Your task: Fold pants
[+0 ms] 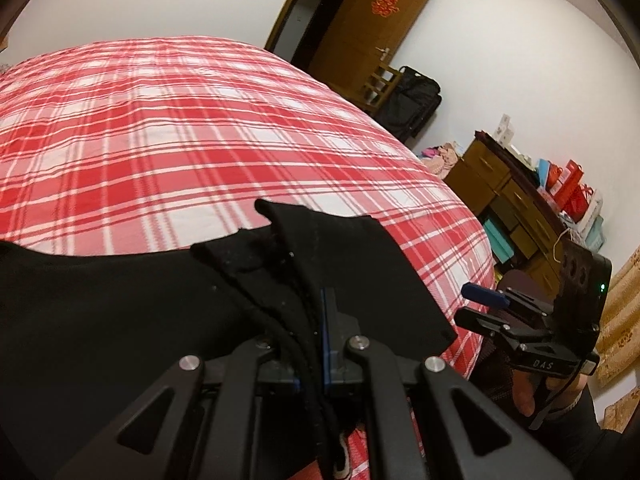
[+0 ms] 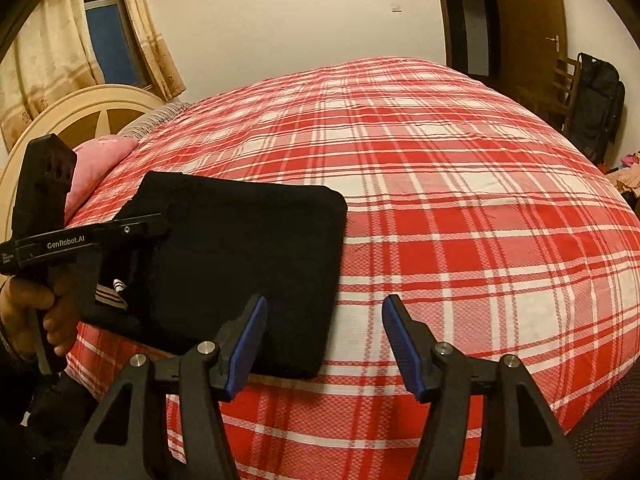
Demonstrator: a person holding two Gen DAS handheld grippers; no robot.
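One bed (image 2: 460,208) under a woven red-and-white plaid cover lies mostly bare toward its far edge. One pair of soft black pants (image 2: 248,264), folded into a rounded rectangle, sits by the near edge. The left gripper (image 1: 310,344) has its fingers clamped on the pants' bunched fabric; the right gripper (image 2: 324,340) has its blue-padded fingers apart.

The pants (image 2: 240,264) are plain black, with a small white-striped band at their 8 o'clock edge. The bed cover (image 2: 460,200) is a red-and-white plaid. Both claws, left (image 1: 316,340) and right (image 2: 324,344), are black with blue pads (image 2: 404,344). At 10 o'clock lies a pink pillow (image 2: 100,160); the curtains (image 2: 48,52) are pale gold, patterned.
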